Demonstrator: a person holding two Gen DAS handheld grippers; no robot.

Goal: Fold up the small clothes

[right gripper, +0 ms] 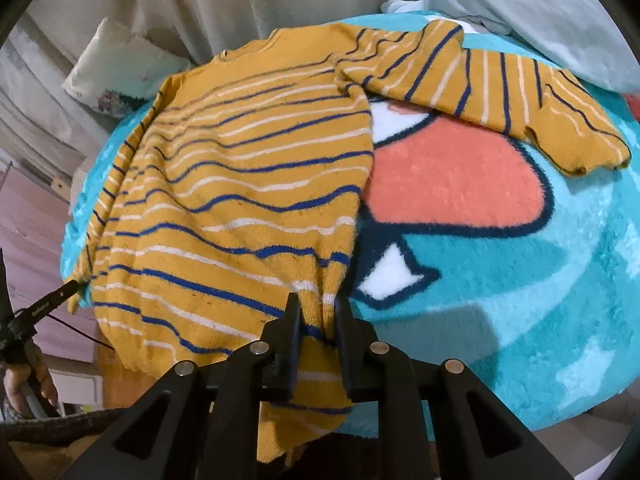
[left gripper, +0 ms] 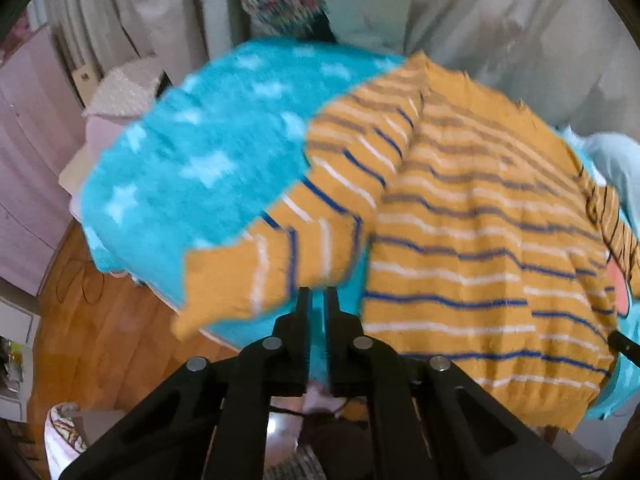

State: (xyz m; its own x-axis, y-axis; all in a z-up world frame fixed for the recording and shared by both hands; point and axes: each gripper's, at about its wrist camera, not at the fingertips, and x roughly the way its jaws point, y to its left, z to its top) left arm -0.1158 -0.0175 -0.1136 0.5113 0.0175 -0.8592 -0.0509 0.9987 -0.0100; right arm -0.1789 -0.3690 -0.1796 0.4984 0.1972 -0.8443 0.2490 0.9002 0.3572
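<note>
A mustard sweater (left gripper: 480, 216) with blue and white stripes lies spread on a turquoise blanket (left gripper: 192, 168). In the left wrist view my left gripper (left gripper: 318, 294) is nearly closed on the edge of the sweater's left sleeve (left gripper: 276, 264), which is lifted and blurred. In the right wrist view my right gripper (right gripper: 316, 304) is shut on the sweater's lower right hem (right gripper: 320, 360), bunched between the fingers. The other sleeve (right gripper: 500, 92) lies stretched out to the far right on the blanket (right gripper: 520, 280).
The blanket covers a bed with pale bedding (right gripper: 540, 12) and a pillow (right gripper: 116, 72) at the far side. A wooden floor (left gripper: 112, 328) and pink cabinets (left gripper: 24, 160) lie left. The left gripper's tip (right gripper: 68, 288) shows at the sweater's left edge.
</note>
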